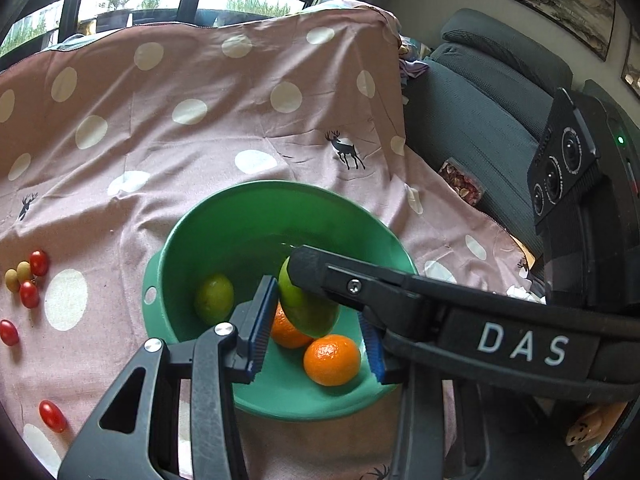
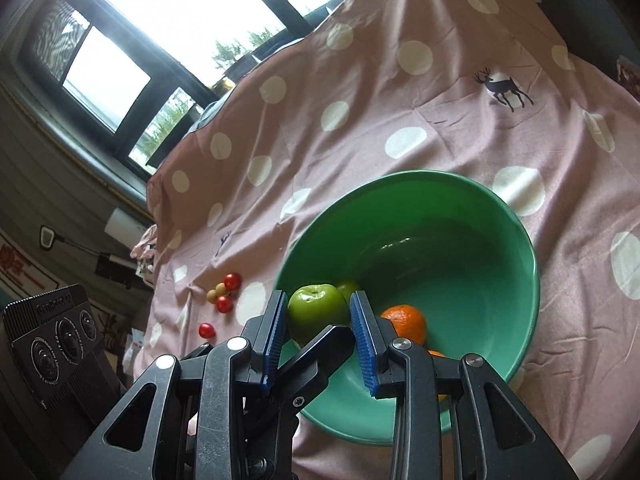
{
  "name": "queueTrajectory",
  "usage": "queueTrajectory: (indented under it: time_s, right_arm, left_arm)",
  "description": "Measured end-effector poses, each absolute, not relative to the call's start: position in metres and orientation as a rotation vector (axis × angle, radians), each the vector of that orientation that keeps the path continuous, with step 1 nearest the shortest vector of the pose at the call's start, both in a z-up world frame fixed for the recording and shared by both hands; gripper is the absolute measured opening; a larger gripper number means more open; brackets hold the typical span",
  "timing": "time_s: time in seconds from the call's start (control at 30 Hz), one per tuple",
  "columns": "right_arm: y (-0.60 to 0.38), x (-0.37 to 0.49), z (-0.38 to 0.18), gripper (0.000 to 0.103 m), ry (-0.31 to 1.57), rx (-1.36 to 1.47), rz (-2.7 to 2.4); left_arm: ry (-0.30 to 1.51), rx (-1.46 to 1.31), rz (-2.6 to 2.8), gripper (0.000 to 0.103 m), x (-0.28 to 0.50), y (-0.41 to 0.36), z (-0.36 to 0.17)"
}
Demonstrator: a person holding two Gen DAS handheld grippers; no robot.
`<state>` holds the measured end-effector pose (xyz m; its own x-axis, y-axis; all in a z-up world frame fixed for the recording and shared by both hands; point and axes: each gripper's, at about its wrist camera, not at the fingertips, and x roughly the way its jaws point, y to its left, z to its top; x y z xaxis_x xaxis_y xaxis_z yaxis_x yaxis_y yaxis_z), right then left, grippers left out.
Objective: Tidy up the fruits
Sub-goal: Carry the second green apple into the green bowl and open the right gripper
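You are at the drop-off: your right gripper (image 2: 320, 336), jaws part-open, clamps the round green apple (image 2: 318, 310) over the near edge of the green plastic bowl (image 2: 500, 216). Next, open over the bowl. Your left gripper (image 1: 316, 336) hangs part-open, holding nothing, above two oranges (image 1: 332, 360).

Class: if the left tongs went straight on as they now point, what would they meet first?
Probably the green apple, with a finger of the right tongs lying across it; depth is unclear. The green bowl lies beyond.
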<state>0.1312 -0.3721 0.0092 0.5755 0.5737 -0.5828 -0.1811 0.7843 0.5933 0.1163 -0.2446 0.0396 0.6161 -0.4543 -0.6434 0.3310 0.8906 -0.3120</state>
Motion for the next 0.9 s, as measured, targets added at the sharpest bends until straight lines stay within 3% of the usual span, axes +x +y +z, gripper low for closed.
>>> queueTrajectory:
  time_s: [0.9]
  right_arm:
    - [-0.389,0.148,-0.015,0.037,0.965,0.505,0.343]
  left_arm:
    - [0.902,-0.216,-0.528,0.038,0.139,-0.261,0.012]
